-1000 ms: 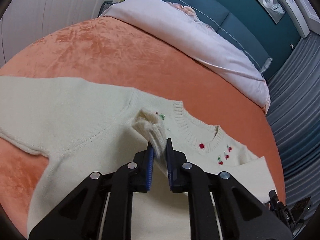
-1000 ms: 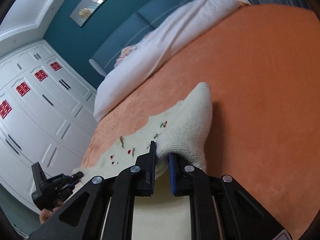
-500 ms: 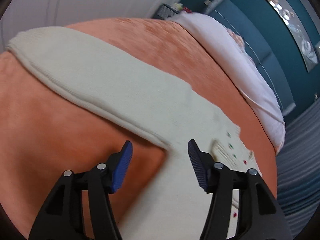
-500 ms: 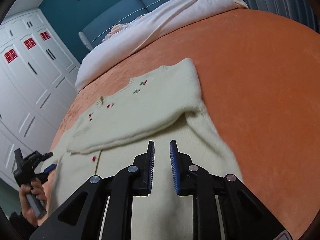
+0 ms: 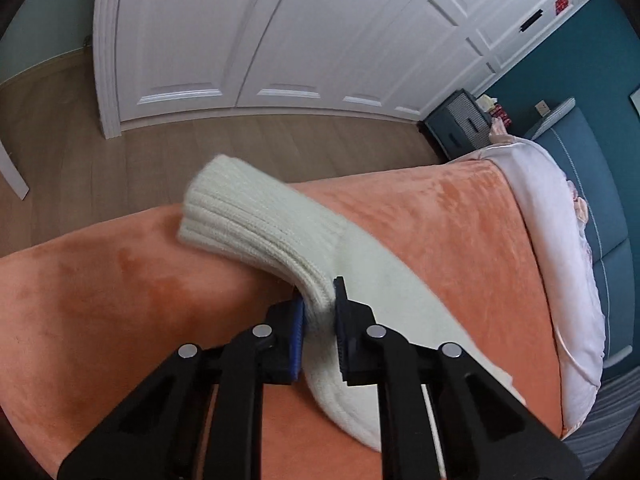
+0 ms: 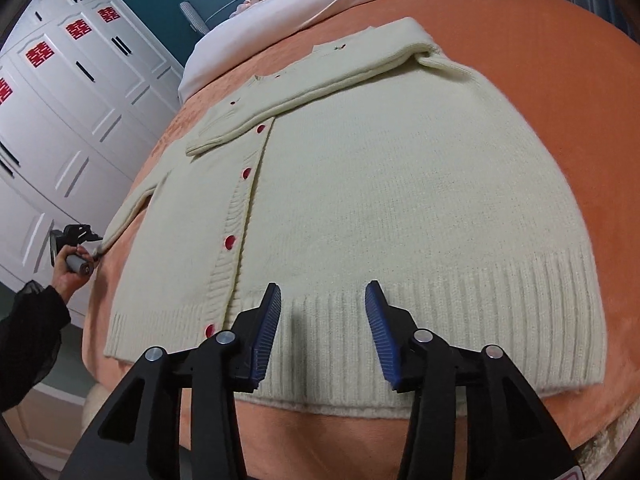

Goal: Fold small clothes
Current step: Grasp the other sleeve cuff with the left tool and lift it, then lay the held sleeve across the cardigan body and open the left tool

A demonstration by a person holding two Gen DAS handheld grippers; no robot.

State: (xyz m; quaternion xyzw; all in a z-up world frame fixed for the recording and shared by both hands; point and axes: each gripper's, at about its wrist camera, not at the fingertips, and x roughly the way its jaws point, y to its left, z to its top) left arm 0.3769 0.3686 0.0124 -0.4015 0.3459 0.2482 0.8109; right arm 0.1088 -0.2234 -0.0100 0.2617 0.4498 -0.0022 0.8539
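Note:
A cream knitted cardigan [image 6: 380, 160] with red buttons lies flat on the orange blanket [image 6: 560, 60]. One sleeve [image 6: 312, 80] is folded across its chest. My left gripper [image 5: 318, 300] has its jaws closing on the ribbed cuff of the other sleeve [image 5: 240, 216], pads pressing the knit, near the bed's edge. In the right wrist view that left gripper [image 6: 94, 240] shows far left at the sleeve end, held by a person's hand [image 6: 66, 276]. My right gripper [image 6: 324, 300] hovers over the ribbed hem, jaws opening, with nothing pinched between them.
White wardrobe doors [image 5: 280, 40] and wooden floor [image 5: 200, 140] lie beyond the bed's edge. A dark nightstand [image 5: 460, 124], a white duvet [image 5: 560, 240] and a blue headboard [image 5: 592, 152] are at the bed's head. The orange blanket [image 5: 120, 280] surrounds the cardigan.
My left gripper let go of the folded sleeve's cuff, swung out to the other sleeve's cuff and shut on it. My right gripper released its fold, drew back to the hem and opened.

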